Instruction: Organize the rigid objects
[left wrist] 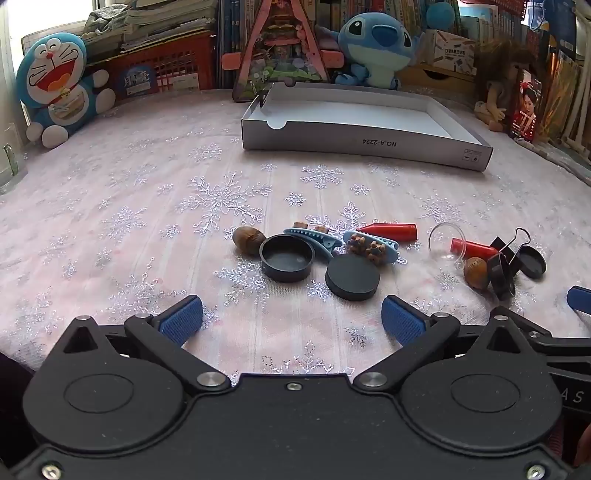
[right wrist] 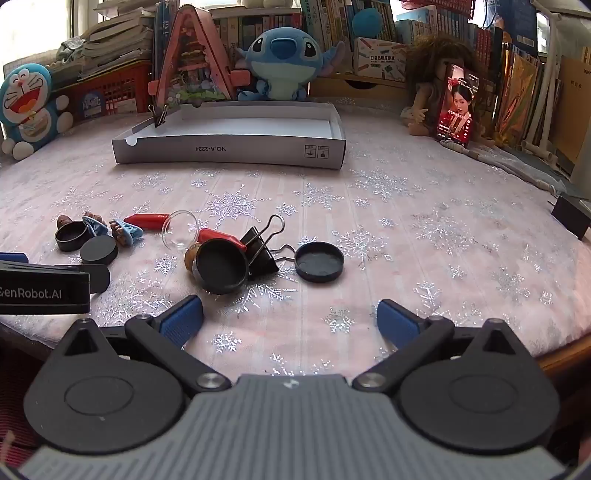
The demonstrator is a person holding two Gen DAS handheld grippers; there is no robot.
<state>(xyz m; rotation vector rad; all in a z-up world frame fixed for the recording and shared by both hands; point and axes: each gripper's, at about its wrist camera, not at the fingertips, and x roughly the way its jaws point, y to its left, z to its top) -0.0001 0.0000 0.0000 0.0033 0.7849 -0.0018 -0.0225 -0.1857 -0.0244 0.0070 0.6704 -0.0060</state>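
Caps [left wrist: 287, 263], clips [left wrist: 373, 246], nuts [left wrist: 248, 240] scattered on cloth [left wrist: 147, 221] before your left gripper [left wrist: 291, 317], right gripper [right wrist: 290, 319]; both spread wide, empty; box [right wrist: 229, 149] beyond.

Home room: crammed bookshelves [right wrist: 369, 22], plush toys [left wrist: 373, 48], snowflake tablecloth [right wrist: 406, 221] on table.

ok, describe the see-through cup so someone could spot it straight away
Start at the shallow white cardboard box on the snowflake tablecloth and come towards the camera. The clear plastic cup lies tipped on its side between two red caps. It is the only transparent item there.
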